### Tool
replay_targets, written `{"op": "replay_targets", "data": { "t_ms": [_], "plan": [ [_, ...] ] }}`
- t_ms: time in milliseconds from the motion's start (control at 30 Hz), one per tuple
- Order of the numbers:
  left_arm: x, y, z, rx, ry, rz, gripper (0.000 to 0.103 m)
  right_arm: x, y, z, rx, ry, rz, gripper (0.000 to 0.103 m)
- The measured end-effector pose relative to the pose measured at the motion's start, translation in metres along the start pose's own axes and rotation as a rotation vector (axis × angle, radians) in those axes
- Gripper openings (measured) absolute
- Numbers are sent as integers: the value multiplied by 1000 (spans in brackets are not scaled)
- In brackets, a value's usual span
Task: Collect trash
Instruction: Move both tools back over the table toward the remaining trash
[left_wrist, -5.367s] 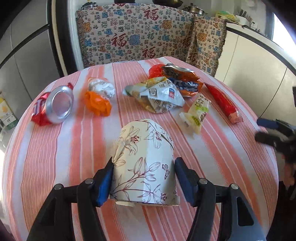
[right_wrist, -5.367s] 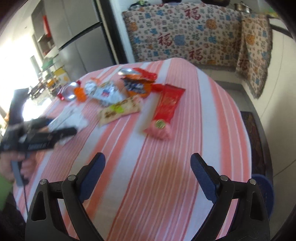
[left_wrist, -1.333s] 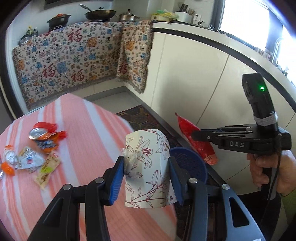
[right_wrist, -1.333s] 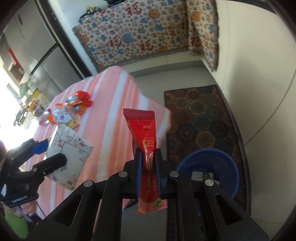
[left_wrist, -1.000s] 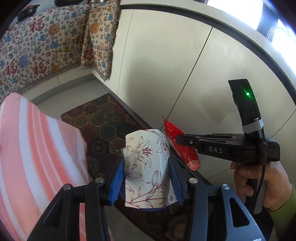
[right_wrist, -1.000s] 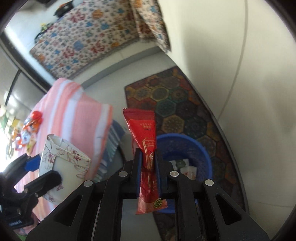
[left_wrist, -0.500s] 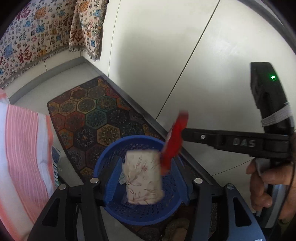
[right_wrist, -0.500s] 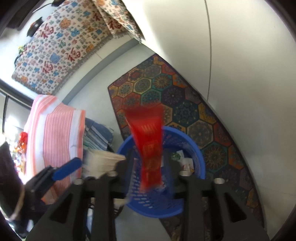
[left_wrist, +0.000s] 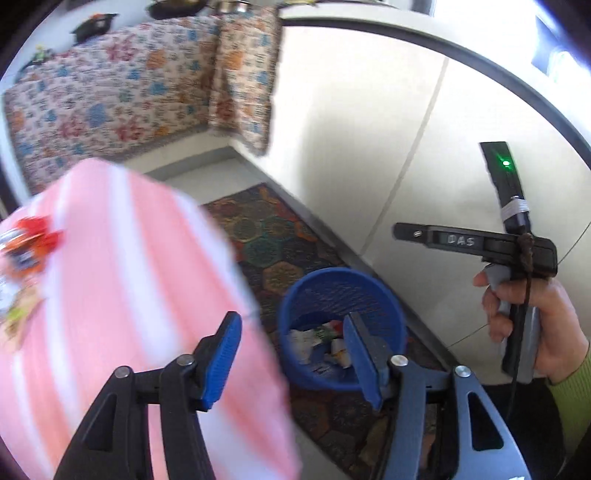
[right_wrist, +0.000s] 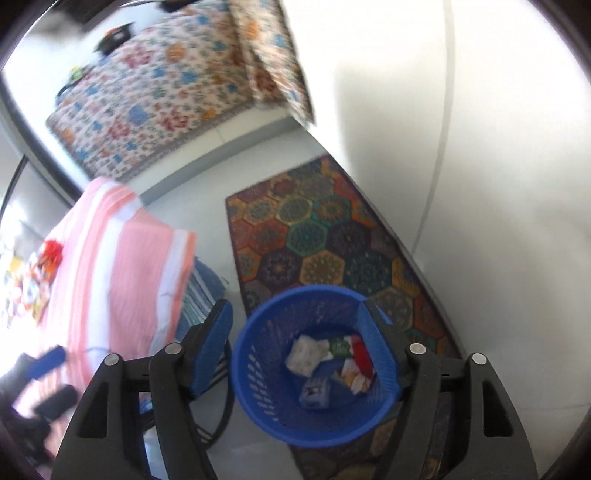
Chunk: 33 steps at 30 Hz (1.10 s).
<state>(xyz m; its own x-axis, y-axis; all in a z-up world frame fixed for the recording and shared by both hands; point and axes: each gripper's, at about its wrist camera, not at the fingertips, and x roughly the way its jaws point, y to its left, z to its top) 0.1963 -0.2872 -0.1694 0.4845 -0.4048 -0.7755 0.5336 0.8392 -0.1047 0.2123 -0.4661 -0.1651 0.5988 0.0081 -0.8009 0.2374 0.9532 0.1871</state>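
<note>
Both loads have gone from the grippers since a second ago: the flowered paper carton that the left gripper (left_wrist: 291, 363) pinched and the red wrapper that the right gripper (right_wrist: 297, 347) pinched now lie in the blue basket (right_wrist: 258, 354); the left view has also swung back toward the counter (left_wrist: 110, 280), which fills its left half again.

Largest first: the counter, under a pink-and-white striped cloth, stands left of the basket in both views, blurred; the patterned rug (right_wrist: 314, 243) runs along the pale cabinet wall on the right, from the far floor to the near edge; the basket stands on its near end, just beside the counter's hanging cloth; the patterned fabric (left_wrist: 110, 92) drapes the far wall.

In the right wrist view the basket sits between the right gripper's blue fingers (right_wrist: 216, 350), whose jaws are opening, spread wide with nothing pressed between them; the left gripper's fingers (left_wrist: 221, 363) are likewise spreading and bare, one over the counter's edge, the other over the basket's near rim; a hand (left_wrist: 535, 317) in a green sleeve holds the right gripper's handle at the right of the left view.

Inside the basket lie the carton (right_wrist: 306, 352), the red wrapper (right_wrist: 364, 356) and other small scraps; more wrappers (left_wrist: 26, 251) lie on the counter's far left, too blurred to sort.
</note>
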Motion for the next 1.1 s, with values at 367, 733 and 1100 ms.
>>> {"op": "replay_targets", "data": {
  "t_ms": [367, 733, 1100],
  "plan": [
    [-99, 157, -88, -200, -18, 355, 67, -34, 213, -65, -391, -106, 207, 94],
    [-121, 248, -132, -321, -22, 446, 67, -3, 355, -102, -547, -9, 247, 97],
    [-110, 263, -136, -350, -20, 425, 69, 24, 368, -108, -563, 21, 192, 97]
  ]
}}
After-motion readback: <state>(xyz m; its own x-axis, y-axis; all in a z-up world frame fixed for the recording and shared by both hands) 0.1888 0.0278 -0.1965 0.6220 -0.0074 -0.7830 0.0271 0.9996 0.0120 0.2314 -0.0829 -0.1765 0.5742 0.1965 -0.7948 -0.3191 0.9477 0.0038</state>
